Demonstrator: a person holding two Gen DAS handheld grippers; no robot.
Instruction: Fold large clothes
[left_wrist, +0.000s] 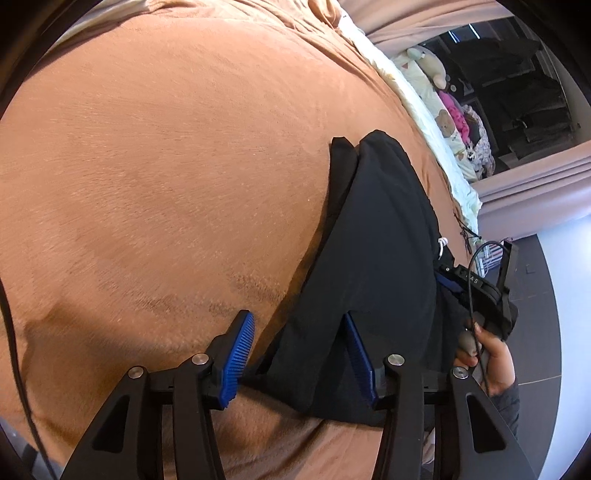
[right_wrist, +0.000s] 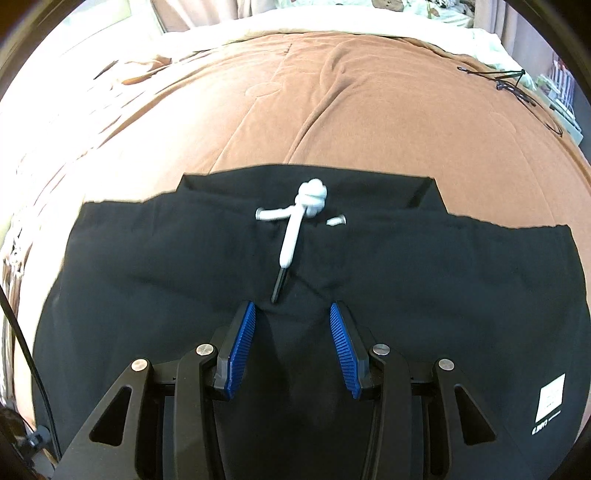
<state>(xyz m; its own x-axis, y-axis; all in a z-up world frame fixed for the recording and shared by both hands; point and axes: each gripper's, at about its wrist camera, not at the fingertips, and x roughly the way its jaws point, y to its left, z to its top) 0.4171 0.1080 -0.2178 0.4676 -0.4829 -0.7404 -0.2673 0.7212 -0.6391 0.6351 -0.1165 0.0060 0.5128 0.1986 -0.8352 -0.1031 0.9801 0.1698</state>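
A black garment (left_wrist: 376, 258) with a knotted white drawstring (right_wrist: 310, 195) lies on a brown blanket (left_wrist: 166, 166). In the left wrist view its right side rises like a tent off the bed. My left gripper (left_wrist: 296, 315) is open at the garment's near corner: the right finger lies over the cloth, and the left finger stands clear of it over the blanket. My right gripper (right_wrist: 292, 305) sits just below the drawstring on the garment (right_wrist: 443, 295), its jaws partly apart, shut on a bunched ridge of black cloth with creases running to the tips. A hand (left_wrist: 491, 354) holds that gripper.
A cream sheet (left_wrist: 436, 122) and plush toys (left_wrist: 424, 59) line the bed's far edge, with curtains and a dark shelf beyond. Thin black cables (right_wrist: 509, 79) lie on the blanket's (right_wrist: 369, 110) far right corner. A white label (right_wrist: 552, 400) marks the garment.
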